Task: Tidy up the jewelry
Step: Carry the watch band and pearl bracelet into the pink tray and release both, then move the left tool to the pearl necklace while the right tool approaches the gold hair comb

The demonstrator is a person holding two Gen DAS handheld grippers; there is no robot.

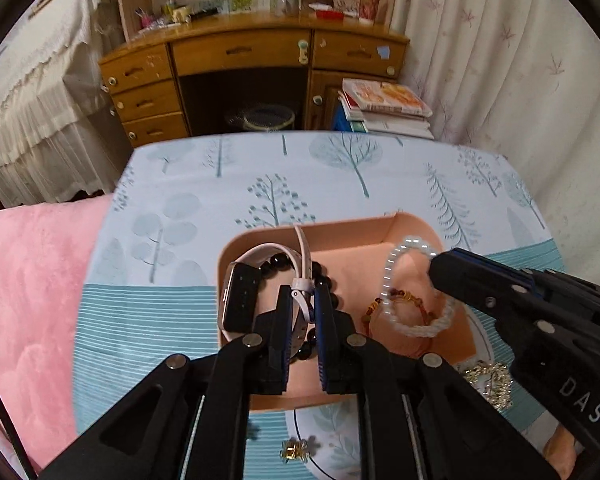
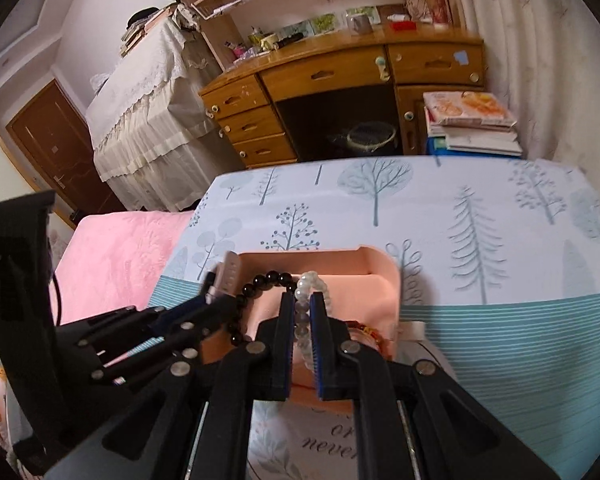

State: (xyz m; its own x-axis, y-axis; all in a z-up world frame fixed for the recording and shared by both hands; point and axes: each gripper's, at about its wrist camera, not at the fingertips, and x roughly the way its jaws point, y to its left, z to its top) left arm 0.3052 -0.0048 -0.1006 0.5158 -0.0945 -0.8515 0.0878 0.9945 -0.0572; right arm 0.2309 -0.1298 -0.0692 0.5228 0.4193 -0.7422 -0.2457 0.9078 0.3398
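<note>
A pink tray (image 1: 340,236) sits on the tree-print table. My left gripper (image 1: 302,294) is shut on the white strap of a smartwatch (image 1: 240,296), held over the tray's left part. A black bead bracelet (image 1: 324,280) lies under it. My right gripper (image 2: 302,300) is shut on a white bead bracelet (image 2: 306,320), which also shows in the left wrist view (image 1: 392,280), held above the tray. A red and gold cord bracelet (image 1: 400,300) lies in the tray. The black beads (image 2: 260,282) and the tray (image 2: 364,260) show in the right wrist view.
A gold flower earring (image 1: 296,450) and a pale chain necklace (image 1: 492,380) lie on the table near the tray. A pink blanket (image 1: 28,280) lies to the left. A wooden desk (image 1: 260,68) and stacked books (image 1: 388,104) stand beyond the table.
</note>
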